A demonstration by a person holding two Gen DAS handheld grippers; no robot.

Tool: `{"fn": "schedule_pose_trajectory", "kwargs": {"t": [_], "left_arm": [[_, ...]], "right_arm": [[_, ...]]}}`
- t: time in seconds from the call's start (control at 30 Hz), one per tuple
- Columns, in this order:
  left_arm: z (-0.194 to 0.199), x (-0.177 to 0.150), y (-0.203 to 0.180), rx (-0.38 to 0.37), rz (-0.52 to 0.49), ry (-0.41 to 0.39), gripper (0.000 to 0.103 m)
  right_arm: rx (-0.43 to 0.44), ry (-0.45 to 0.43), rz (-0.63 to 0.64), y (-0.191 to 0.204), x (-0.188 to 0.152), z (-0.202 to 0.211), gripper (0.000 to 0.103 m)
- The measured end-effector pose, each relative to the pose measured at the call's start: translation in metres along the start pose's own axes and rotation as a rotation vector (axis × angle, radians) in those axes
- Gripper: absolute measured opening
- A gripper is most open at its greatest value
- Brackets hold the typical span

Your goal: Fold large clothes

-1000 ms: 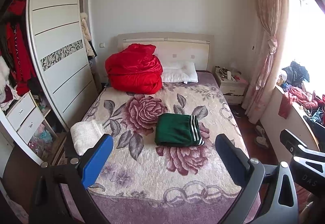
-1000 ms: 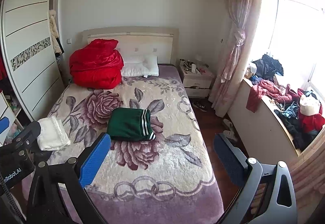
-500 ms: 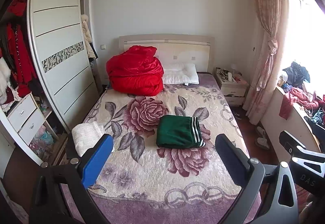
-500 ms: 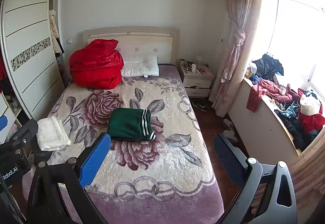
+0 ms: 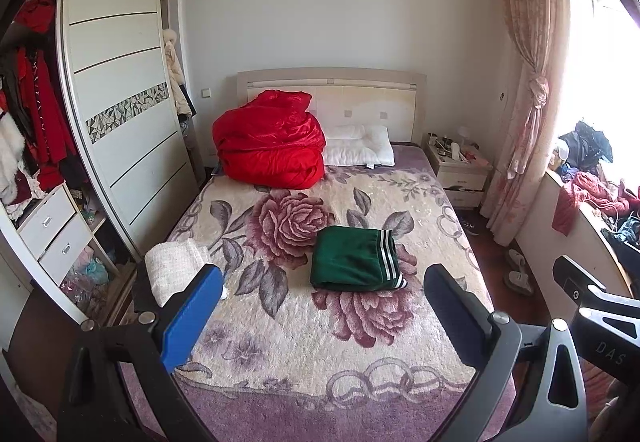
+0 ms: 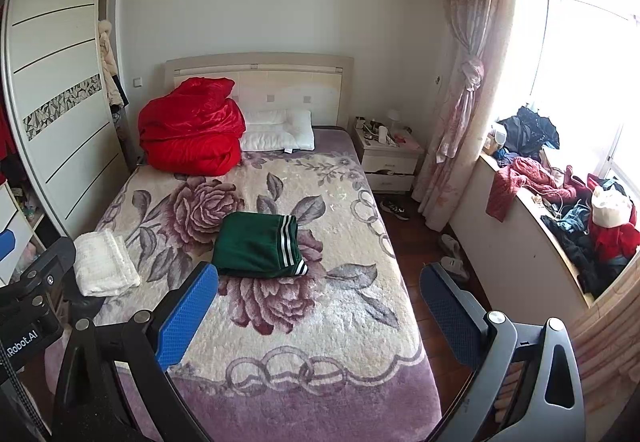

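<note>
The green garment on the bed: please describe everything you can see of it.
The green garment is dark green, soft-looking cloth, folded into a neat, flat rectangle of several layers. White stripes run across it near its right end. It lies about mid-bed on the flowered blanket, partly over a printed rose, apart from the white folded cloth. Neither gripper touches it.

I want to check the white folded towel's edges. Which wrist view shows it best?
The right wrist view: the white folded towel lies fully visible by the bed's left edge. In the left wrist view the towel is partly hidden behind a blue finger.
</note>
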State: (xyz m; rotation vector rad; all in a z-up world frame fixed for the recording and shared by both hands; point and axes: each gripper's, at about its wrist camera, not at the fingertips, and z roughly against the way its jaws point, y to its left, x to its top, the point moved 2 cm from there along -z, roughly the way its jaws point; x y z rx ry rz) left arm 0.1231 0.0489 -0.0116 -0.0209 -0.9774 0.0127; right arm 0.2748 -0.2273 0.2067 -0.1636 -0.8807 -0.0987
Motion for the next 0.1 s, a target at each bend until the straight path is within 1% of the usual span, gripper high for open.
{"fn": "schedule_pose_trajectory", "kwargs": {"t": [0.1], "left_arm": [[0.0040,-0.0020,0.0013,0.001,0.001,-0.004,0.103]], "right_arm": [[0.002,-0.001,0.000,0.0035,0.0009,-0.0007,0.102]]}}
